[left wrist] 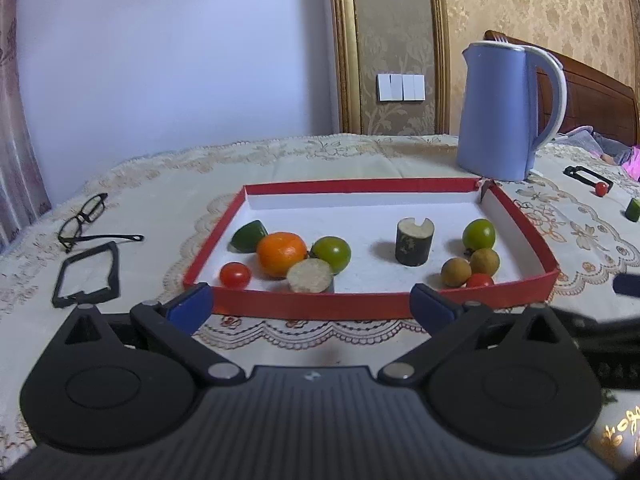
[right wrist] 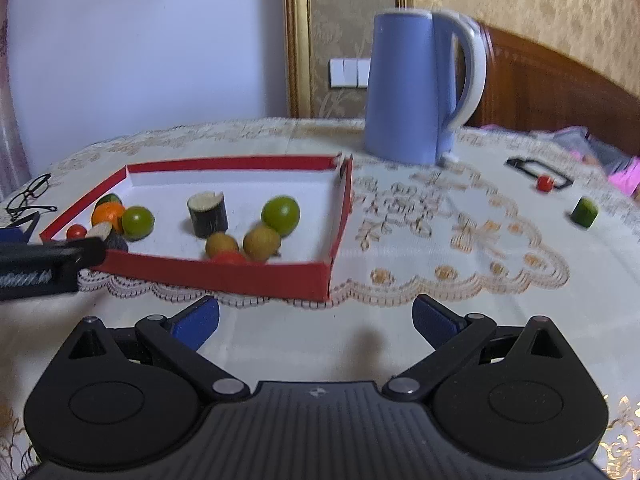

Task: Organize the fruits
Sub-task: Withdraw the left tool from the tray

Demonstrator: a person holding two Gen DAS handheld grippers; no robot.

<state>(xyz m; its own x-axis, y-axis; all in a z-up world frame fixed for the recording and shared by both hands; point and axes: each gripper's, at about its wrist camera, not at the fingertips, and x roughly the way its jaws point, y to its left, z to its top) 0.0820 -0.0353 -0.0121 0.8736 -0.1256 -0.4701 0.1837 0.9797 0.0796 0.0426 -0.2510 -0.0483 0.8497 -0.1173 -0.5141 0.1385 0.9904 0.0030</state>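
A shallow red tray with a white floor lies on the lace tablecloth. It holds an orange, green round fruits, a lime wedge, cherry tomatoes, two longans and dark sugarcane pieces. My left gripper stands open just before the tray's near wall, nothing between its blue pads. My right gripper is open too, empty, off the tray's near right corner. Out on the cloth to the right lie a cherry tomato and a green piece.
A blue kettle stands behind the tray's far right corner. Glasses and a black frame lie to the left of the tray. Another black frame sits at far right. The left gripper's body shows in the right wrist view.
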